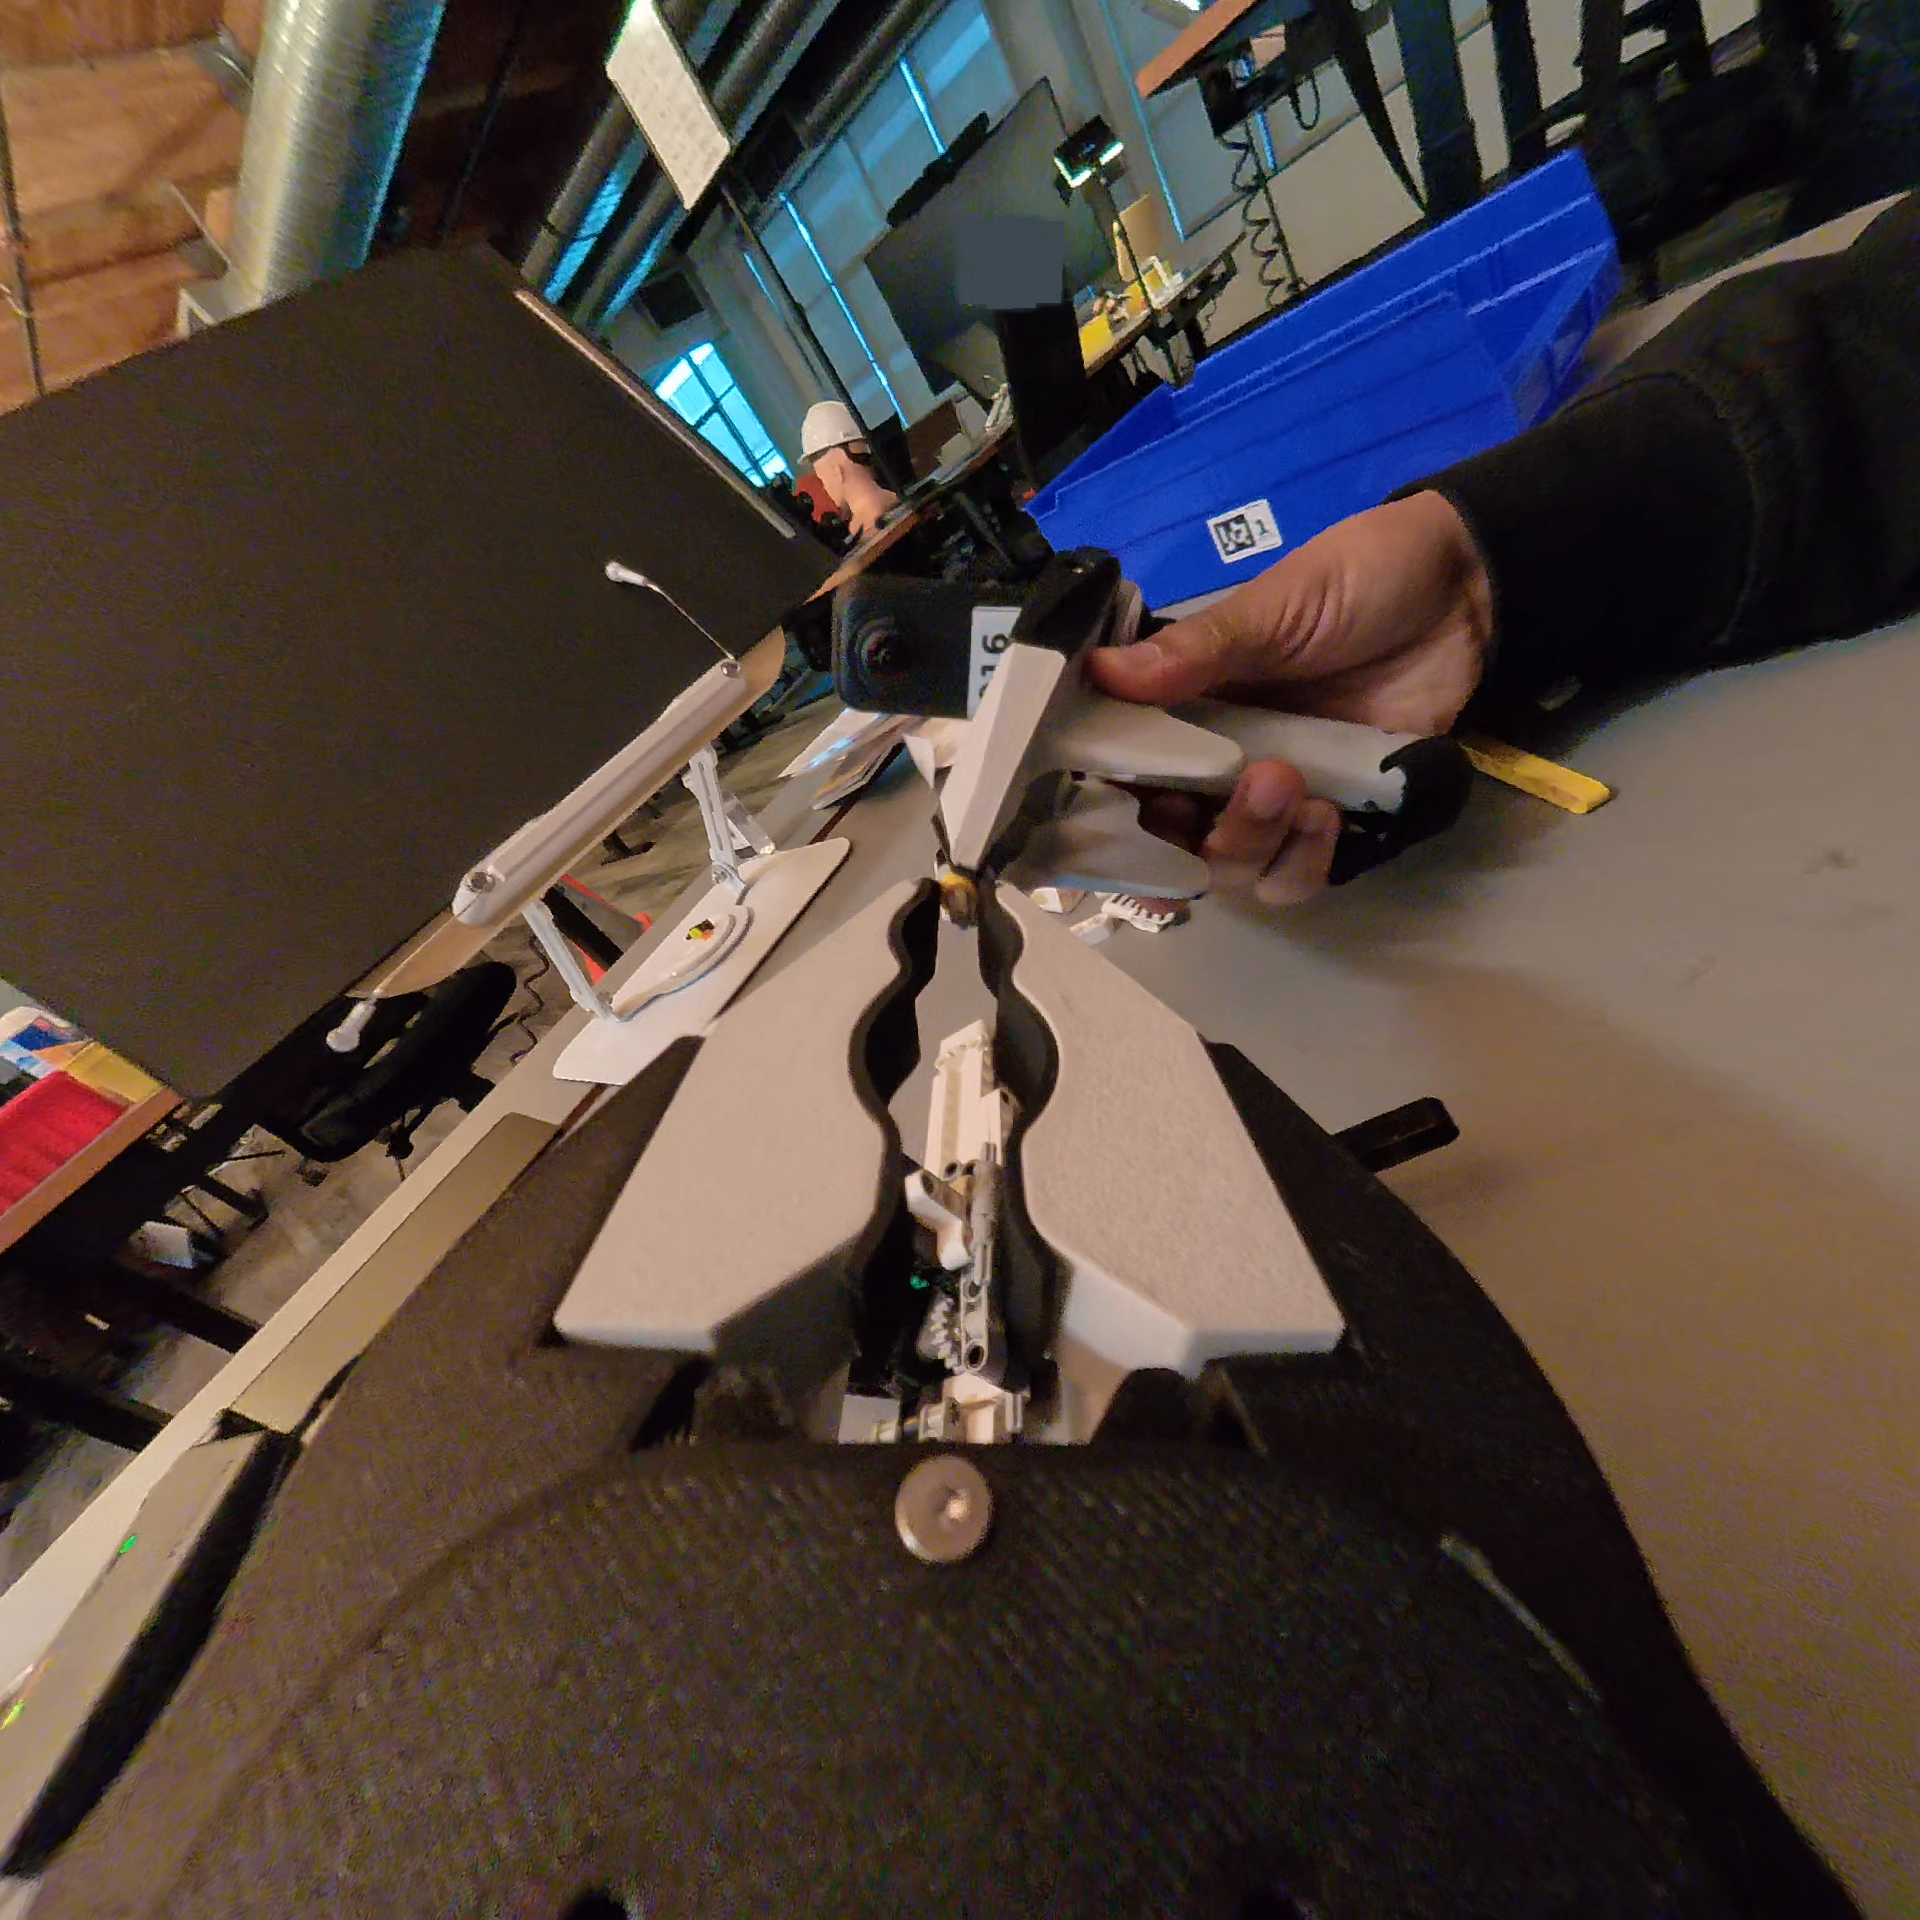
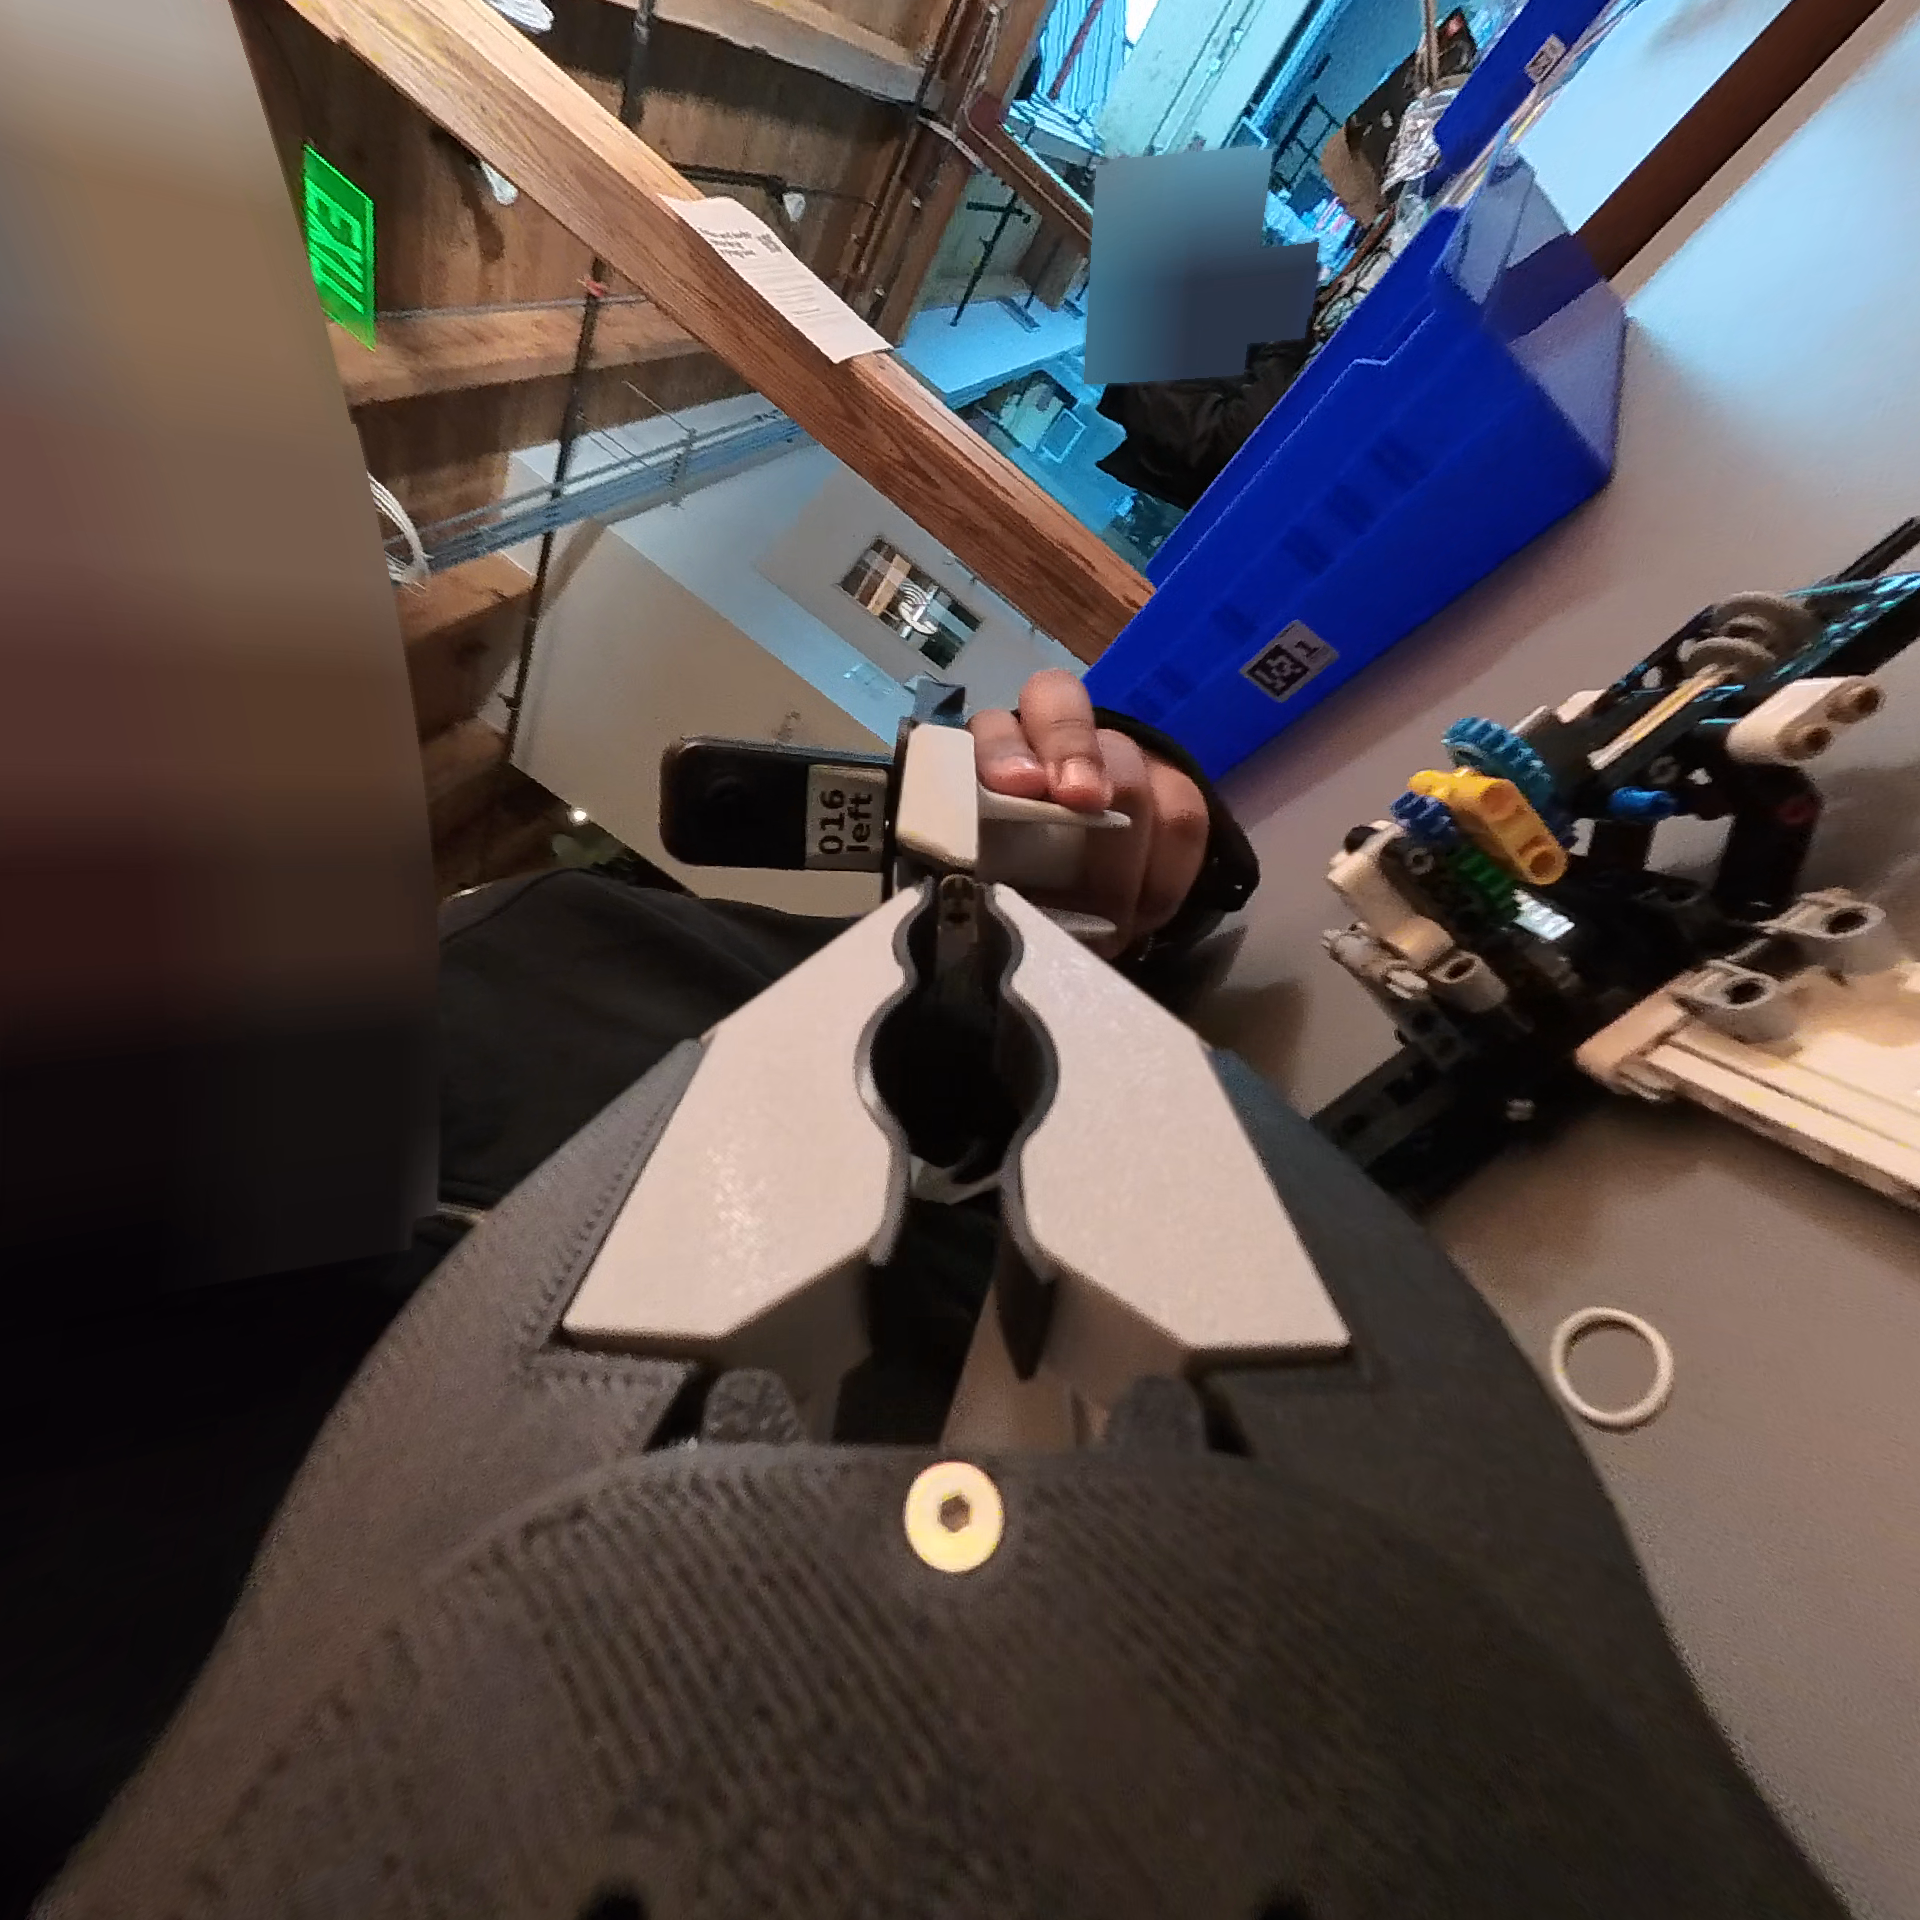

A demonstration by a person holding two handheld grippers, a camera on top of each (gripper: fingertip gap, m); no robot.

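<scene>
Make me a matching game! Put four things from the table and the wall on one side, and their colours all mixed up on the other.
Things:
1. bin
2. ring lying on the table
3. lit sign on the wall
4. tube piece on top of the brick model

Colours:
A. green
B. yellow
C. blue
D. white

Pairs: 1-C, 2-D, 3-A, 4-B
</scene>
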